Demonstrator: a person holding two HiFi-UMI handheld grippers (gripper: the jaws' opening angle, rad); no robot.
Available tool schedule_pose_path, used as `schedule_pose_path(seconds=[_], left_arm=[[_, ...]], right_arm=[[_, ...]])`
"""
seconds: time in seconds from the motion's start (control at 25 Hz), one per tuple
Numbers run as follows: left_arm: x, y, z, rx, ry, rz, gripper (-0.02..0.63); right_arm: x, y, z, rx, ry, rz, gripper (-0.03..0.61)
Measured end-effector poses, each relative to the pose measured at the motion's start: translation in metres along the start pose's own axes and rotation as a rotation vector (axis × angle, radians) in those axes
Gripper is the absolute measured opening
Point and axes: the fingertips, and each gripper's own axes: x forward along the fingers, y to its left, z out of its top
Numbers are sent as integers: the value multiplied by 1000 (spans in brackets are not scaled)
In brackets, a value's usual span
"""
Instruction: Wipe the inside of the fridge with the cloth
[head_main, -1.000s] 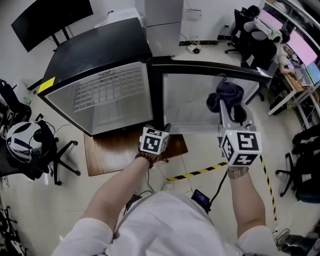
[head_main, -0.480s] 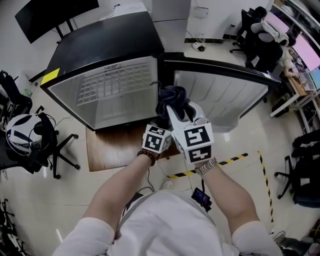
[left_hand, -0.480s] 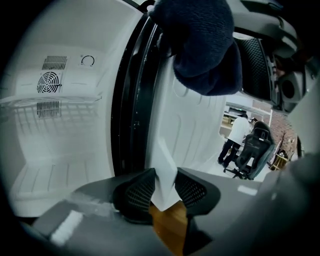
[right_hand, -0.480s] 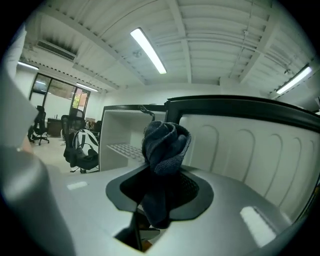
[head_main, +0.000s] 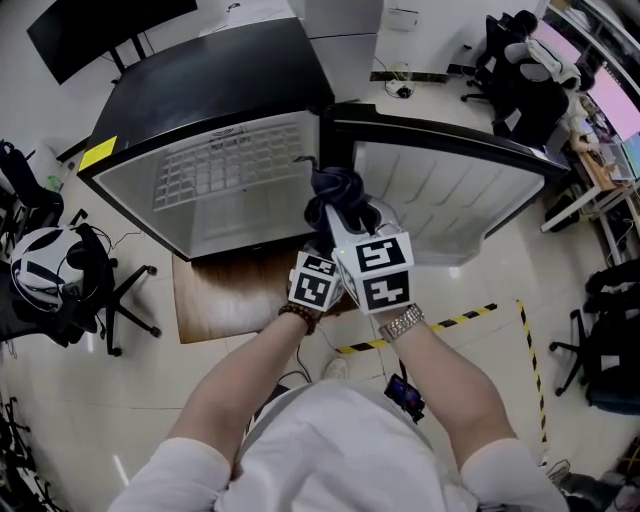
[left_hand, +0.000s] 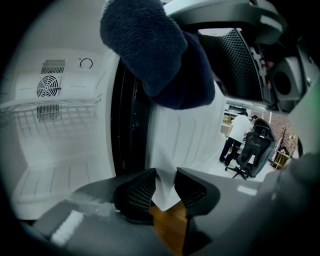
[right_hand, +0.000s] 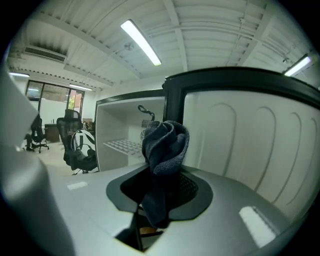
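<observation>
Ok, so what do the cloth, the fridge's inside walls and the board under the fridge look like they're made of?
The cloth looks like dark blue terry or microfibre: a nubby, looped surface that folds softly. The inside walls are probably white moulded plastic, smooth with a faint sheen and rounded corners. The board seems to be wood or a wood-look laminate: brown, with grain-like streaks.

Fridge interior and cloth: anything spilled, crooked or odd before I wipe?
Nothing stands out. The fridge has its door swung open, the wire shelf sits level inside, and no spill shows. The cloth is bunched in the right gripper; the left gripper is open and empty.
</observation>
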Motion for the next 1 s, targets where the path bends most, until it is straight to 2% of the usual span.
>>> schedule_pose_path(seconds=[0.36, 1.0], left_arm=[[-1, 0, -1, -6, -13, -11, 121], [-2, 0, -1, -2, -18, -17, 123]], right_arm=[[8, -1, -48, 63, 101, 33, 104], [-13, -15, -33, -26, -6, -34, 104]])
